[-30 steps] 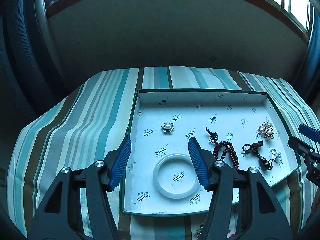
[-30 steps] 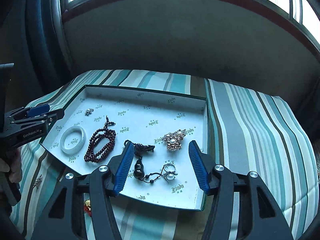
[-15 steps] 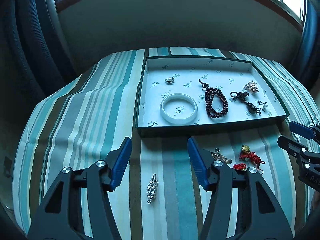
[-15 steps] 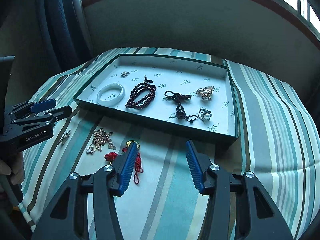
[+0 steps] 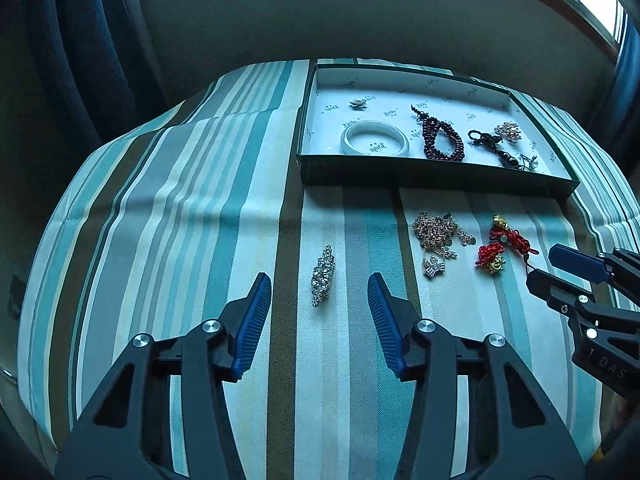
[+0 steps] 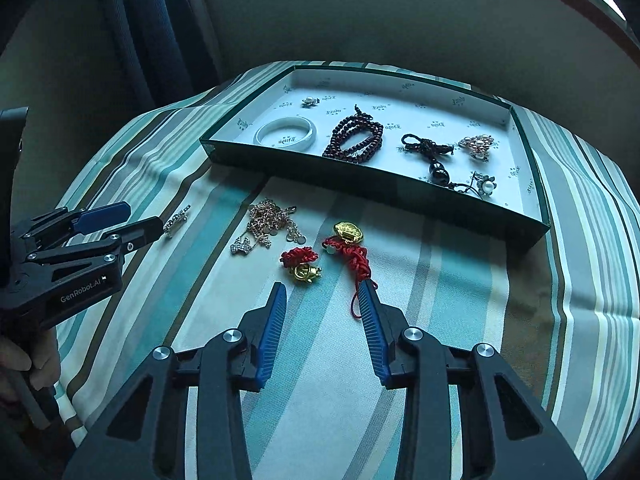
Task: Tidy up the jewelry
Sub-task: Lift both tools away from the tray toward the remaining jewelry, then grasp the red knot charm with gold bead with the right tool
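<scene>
A green box (image 5: 436,182) (image 6: 360,182) with a white lining holds a white bangle (image 5: 375,143) (image 6: 285,133), dark red beads (image 5: 442,144) (image 6: 354,140), a black pendant (image 6: 434,160) and small brooches. On the striped cloth in front lie a rhinestone clip (image 5: 322,275) (image 6: 177,216), a gold chain pile (image 5: 438,236) (image 6: 272,226) and red-cord gold charms (image 5: 504,246) (image 6: 340,252). My left gripper (image 5: 319,280) is open just behind the clip. My right gripper (image 6: 322,290) is open just behind the charms, its right fingertip touching the red cord's end.
The striped cloth (image 5: 180,220) covers a rounded table that drops off at left and right. A dark wall and curtains stand behind, with windows above. The other gripper shows at the edge of each view (image 5: 568,276) (image 6: 120,224).
Both grippers have pulled back from over the box and come down toward the loose pieces on the cloth. Both stay open.
</scene>
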Tool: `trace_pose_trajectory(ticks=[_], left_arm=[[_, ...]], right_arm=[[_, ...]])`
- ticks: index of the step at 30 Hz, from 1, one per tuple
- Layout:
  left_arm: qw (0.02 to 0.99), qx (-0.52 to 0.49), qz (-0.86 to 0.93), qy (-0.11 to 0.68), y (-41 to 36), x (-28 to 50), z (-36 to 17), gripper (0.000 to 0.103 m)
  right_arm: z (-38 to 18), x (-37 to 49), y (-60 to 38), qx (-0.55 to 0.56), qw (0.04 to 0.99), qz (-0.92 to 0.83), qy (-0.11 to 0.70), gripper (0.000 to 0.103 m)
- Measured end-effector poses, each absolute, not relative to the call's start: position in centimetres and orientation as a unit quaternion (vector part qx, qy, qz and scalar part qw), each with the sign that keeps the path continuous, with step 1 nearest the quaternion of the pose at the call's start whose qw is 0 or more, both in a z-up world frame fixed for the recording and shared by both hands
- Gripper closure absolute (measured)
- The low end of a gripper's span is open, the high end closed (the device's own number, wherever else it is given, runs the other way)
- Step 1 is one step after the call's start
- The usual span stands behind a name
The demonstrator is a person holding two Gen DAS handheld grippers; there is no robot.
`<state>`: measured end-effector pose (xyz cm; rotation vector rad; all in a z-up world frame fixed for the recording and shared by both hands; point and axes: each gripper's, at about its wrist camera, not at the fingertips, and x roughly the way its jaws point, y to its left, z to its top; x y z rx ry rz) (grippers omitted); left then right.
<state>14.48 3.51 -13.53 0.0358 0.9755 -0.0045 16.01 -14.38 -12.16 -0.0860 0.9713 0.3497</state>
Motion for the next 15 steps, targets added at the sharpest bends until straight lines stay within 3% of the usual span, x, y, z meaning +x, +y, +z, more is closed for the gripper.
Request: trace_pose_trajectory(ticks=[15], left_arm=[[0.878, 0.019, 0.013, 0.479, 4.5, 15.0, -14.6, 0.053]], right_arm=[[-13.9, 18.2, -12.5, -0.053, 0.859, 0.174, 0.478, 0.066]])
